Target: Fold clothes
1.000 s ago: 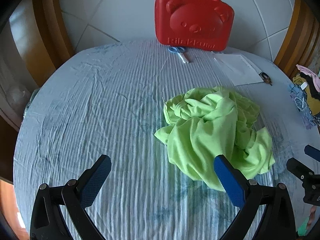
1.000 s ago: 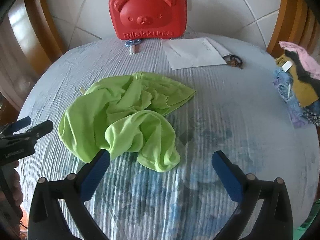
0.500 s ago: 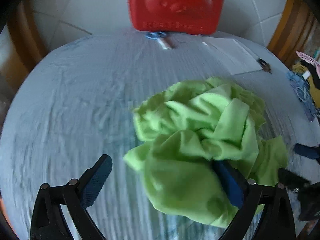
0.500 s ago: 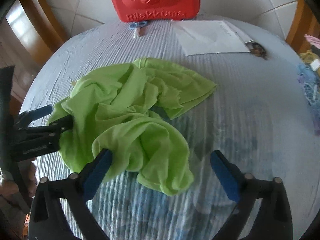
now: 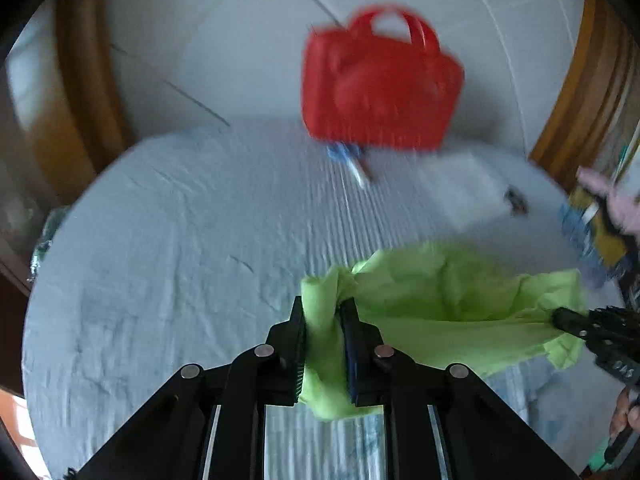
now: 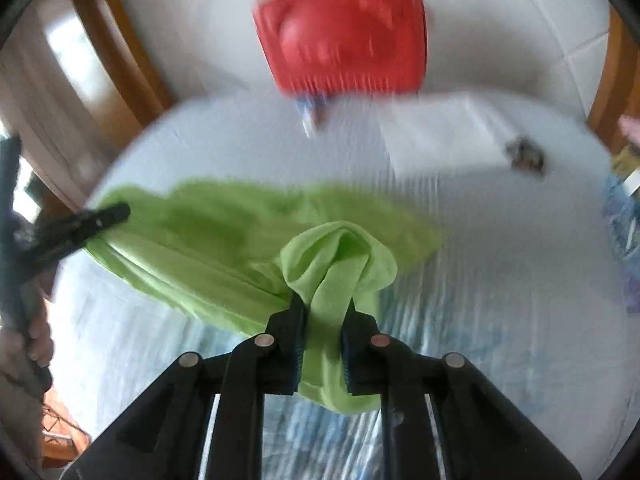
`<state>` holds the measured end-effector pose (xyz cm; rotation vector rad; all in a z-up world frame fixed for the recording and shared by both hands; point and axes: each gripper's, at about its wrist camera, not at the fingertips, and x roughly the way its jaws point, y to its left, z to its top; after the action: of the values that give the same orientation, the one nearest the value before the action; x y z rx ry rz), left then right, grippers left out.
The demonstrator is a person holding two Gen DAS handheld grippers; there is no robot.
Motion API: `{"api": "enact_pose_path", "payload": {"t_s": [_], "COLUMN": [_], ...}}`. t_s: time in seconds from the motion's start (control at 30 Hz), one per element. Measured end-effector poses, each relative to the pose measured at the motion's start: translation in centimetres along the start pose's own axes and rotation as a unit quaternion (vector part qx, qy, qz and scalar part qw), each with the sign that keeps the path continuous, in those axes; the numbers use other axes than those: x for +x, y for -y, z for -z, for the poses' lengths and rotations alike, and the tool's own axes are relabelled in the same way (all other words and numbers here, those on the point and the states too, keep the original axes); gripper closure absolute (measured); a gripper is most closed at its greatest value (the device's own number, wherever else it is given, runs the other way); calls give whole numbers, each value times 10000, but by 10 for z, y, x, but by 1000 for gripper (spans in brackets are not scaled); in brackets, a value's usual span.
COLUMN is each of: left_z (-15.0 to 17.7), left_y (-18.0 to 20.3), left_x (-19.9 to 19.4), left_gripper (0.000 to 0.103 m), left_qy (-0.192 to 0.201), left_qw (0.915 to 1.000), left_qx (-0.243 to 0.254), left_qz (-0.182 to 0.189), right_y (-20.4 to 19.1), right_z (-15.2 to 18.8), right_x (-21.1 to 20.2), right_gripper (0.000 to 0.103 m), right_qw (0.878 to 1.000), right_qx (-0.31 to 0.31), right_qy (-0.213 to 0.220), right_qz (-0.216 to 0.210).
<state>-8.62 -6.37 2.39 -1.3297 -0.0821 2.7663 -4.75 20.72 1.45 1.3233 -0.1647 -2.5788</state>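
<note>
I'm getting soft daylight, fairly bright — both feeds smear with motion blur, the red case (image 5: 382, 82) worst. Fisheye bends the edges into dark corners; the gripper arms up close stay sharp.

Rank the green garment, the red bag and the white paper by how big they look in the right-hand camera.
1. green garment, though it lies nearest the camera
2. red bag
3. white paper
Blur softens every edge.
</note>
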Motion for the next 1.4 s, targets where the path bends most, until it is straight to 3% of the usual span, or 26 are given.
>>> {"api": "enact_pose_path", "payload": {"t_s": [0.07, 0.13, 0.2, 0.23, 0.3, 0.37, 0.43, 0.6, 0.87, 1.07, 1.17, 1.23, 1.27, 1.3, 1.33, 1.4], "left_z": [-4, -5, -2, 3, 15, 28, 37, 43, 49, 64, 68, 70, 70, 70, 68, 60], "left_y": [-14, -26, -40, -44, -54, -57, -54, -45, -24, -11, -2, 2, 2, 2, -1, -7], "left_x": [-34, -57, -63, -57, -40, -21, -3, 44, 100, 136, 136, 135, 133, 131, 126, 112], "left_gripper": [89, 89, 87, 85, 65, 59, 58, 58, 58, 58, 58, 64, 79, 87, 90, 94], "left_qy": [348, 498, 370, 218, -182, -490, -704, -1026, -1405, -1736, -1567, -1505, -1506, -1506, -1485, -1411], "left_qw": [9989, 9981, 9987, 9994, 9987, 9967, 9953, 9920, 9889, 9845, 9876, 9885, 9885, 9886, 9889, 9899], "left_qx": [-28, -44, -200, -244, -439, -568, -600, -692, -449, -261, -42, 39, 41, 39, -9, -107], "left_qz": [-303, -353, -277, -141, 178, 307, 282, 262, 175, -3, -122, -142, -99, -61, -83, -110], "right_y": [-13, -26, -27, -25, -13, 6, 23, 56, 73, 63, 50, 42, 36, 30, 26, 19], "right_z": [0, 6, 19, 24, 39, 50, 56, 52, 8, -31, -37, -33, -30, -29, -30, -32], "right_x": [-29, -46, -48, -44, -31, -23, -22, -15, 61, 135, 167, 184, 189, 187, 183, 172], "right_gripper": [88, 88, 87, 84, 60, 48, 47, 40, 21, 19, 3, 10, 35, 70, 89, 93], "right_qw": [9997, 9992, 9993, 9993, 9982, 9954, 9929, 9905, 9896, 9895, 9874, 9846, 9821, 9815, 9825, 9846], "right_qx": [-152, -285, -209, -171, 9, 262, 502, 863, 786, 348, -26, -236, -425, -553, -598, -680], "right_qy": [176, 117, -102, -260, -580, -754, -769, -670, -820, -1096, -1312, -1525, -1555, -1531, -1510, -1401], "right_qz": [-107, -255, -297, -220, 160, 524, 756, 834, 880, 879, 882, 824, 971, 1009, 910, 788]}}
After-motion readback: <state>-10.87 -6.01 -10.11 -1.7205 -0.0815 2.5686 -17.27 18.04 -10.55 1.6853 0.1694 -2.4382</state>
